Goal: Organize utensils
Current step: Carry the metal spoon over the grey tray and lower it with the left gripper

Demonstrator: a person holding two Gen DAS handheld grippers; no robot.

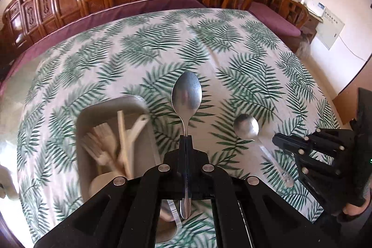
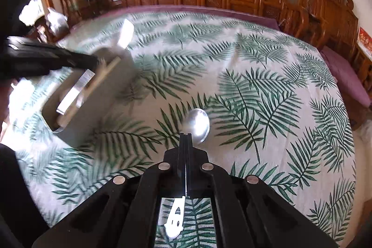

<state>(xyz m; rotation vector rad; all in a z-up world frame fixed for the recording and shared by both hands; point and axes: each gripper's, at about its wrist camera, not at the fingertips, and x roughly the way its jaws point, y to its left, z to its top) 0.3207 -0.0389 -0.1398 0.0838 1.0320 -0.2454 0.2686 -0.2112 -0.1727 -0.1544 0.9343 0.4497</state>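
Here we clamp one spoon (image 1: pixel 186 94) in our left claw (image 1: pixel 186 137), another spoon (image 2: pixel 197 126) in our right claw (image 2: pixel 186 135), tray (image 1: pixel 86 113) at nine o'clock

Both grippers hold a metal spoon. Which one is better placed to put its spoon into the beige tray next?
Left, probably. The left gripper holds its spoon right beside the tray; the right gripper with its spoon is farther from it.

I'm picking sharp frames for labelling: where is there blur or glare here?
Left wrist view: tray and its utensils smeared by motion, held spoon sharp. Right wrist view: tray and left gripper blurred, glare on the right gripper's spoon.
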